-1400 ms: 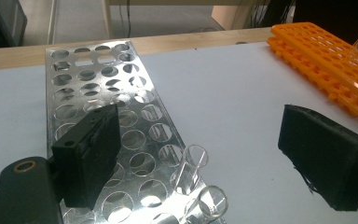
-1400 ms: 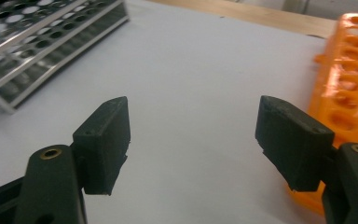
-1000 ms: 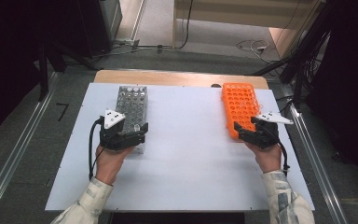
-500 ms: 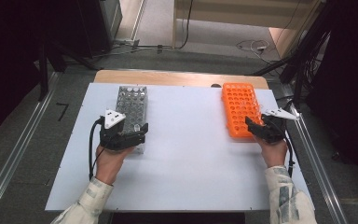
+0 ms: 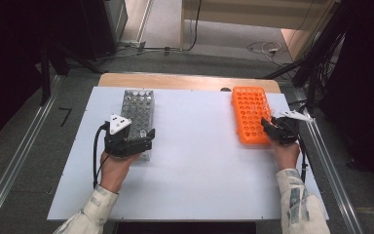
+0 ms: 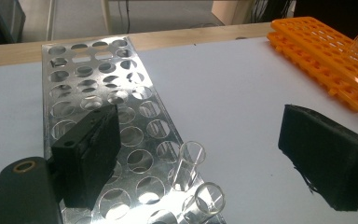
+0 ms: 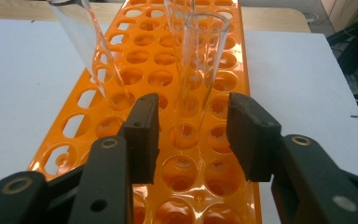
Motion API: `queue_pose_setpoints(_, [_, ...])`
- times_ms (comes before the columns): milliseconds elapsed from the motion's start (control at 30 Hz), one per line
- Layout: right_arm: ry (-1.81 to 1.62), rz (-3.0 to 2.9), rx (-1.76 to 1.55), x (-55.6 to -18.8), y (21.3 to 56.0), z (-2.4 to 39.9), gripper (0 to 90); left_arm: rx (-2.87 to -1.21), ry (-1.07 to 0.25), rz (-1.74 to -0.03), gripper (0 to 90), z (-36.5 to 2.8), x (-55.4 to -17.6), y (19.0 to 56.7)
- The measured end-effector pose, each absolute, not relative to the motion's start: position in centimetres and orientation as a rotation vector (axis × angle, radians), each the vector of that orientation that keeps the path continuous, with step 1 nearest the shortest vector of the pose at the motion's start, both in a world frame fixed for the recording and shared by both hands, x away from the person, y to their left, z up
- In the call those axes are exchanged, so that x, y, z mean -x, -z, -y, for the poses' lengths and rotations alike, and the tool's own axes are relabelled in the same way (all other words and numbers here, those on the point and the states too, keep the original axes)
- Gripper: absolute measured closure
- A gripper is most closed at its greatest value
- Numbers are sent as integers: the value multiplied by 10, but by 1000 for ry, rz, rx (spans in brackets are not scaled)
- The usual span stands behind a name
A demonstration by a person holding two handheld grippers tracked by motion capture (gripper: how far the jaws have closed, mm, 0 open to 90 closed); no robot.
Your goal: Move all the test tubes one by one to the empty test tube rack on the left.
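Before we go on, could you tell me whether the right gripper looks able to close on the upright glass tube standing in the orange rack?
Probably yes: the right gripper, its jaws just closing, already straddles the tube in the orange rack, pads apart from it. The leaning tube stands outside the jaws.

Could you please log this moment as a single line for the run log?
right gripper: jaws closing around glass tube in orange rack, not yet gripping | left gripper: open over metal rack
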State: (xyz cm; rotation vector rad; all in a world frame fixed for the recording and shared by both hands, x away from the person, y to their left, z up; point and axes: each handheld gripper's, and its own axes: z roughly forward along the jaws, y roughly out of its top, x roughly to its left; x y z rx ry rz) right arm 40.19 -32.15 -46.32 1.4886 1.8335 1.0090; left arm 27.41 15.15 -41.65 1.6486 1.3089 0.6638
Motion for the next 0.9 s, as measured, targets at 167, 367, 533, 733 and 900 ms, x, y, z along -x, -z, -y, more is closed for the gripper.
queue_pose_setpoints(167, [-995, -1842, -1472, -405, 464, 319, 615, -1649, -663, -1313, 126, -152, -275, 417])
queue_pose_setpoints(367, [-991, -1855, -1475, -409, 465, 317, 660, -1648, -661, -1314, 126, -151, -274, 417])
queue_pose_setpoints(533, [-992, -1851, -1480, -410, 466, 317, 720, -1646, -660, -1314, 126, -151, -274, 417])
queue_pose_setpoints(733, [-1008, -1837, -1464, -408, 460, 318, 727, -1643, -662, -1317, 125, -152, -274, 417])
queue_pose_setpoints(900, [-1030, -1821, -1451, -404, 451, 319, 727, -1633, -663, -1319, 125, -153, -274, 417])
